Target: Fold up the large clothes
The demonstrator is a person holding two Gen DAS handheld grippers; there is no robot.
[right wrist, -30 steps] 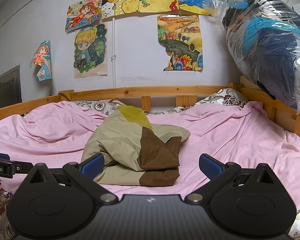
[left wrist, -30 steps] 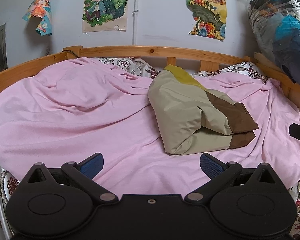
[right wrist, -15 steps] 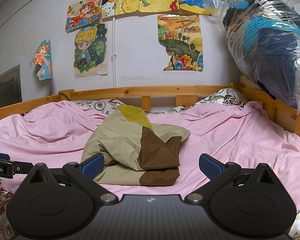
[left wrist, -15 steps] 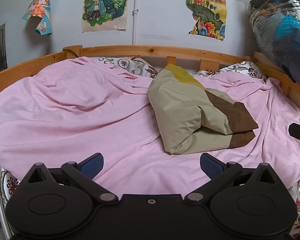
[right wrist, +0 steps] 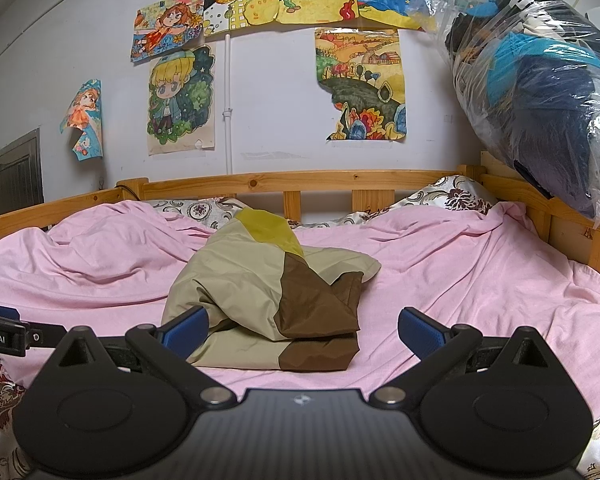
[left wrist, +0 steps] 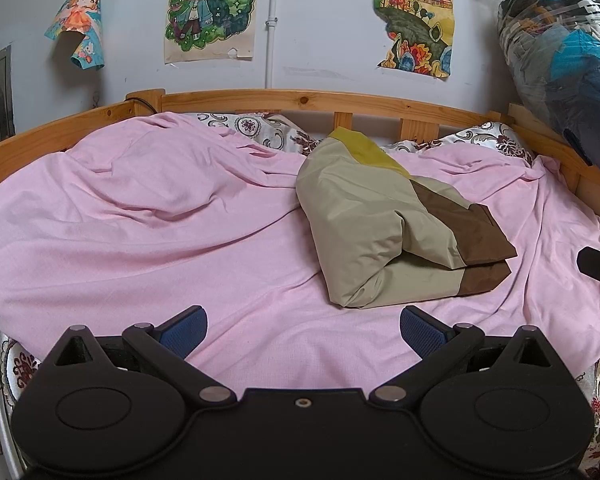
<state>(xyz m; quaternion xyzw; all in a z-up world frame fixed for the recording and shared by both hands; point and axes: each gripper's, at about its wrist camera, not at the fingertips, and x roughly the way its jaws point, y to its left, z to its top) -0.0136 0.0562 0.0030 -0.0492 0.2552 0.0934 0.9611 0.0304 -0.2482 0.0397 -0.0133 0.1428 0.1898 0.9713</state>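
My left tongs [left wrist: 302, 330] and right tongs [right wrist: 302, 330] hang wide and empty before the jacket [right wrist: 276, 296], which lies folded mid-bed on the pink sheet [left wrist: 140, 240]. Folding seems finished; next, I judge, only tidying.

A pink sheet [left wrist: 148, 232] covered the bed, patterned pillows [right wrist: 452, 196] lying against the wooden headboard [right wrist: 300, 180]. Drawings [right wrist: 180, 104] hung on the wall, and a plastic bag [right wrist: 540, 92] of dark clothes hung at right.
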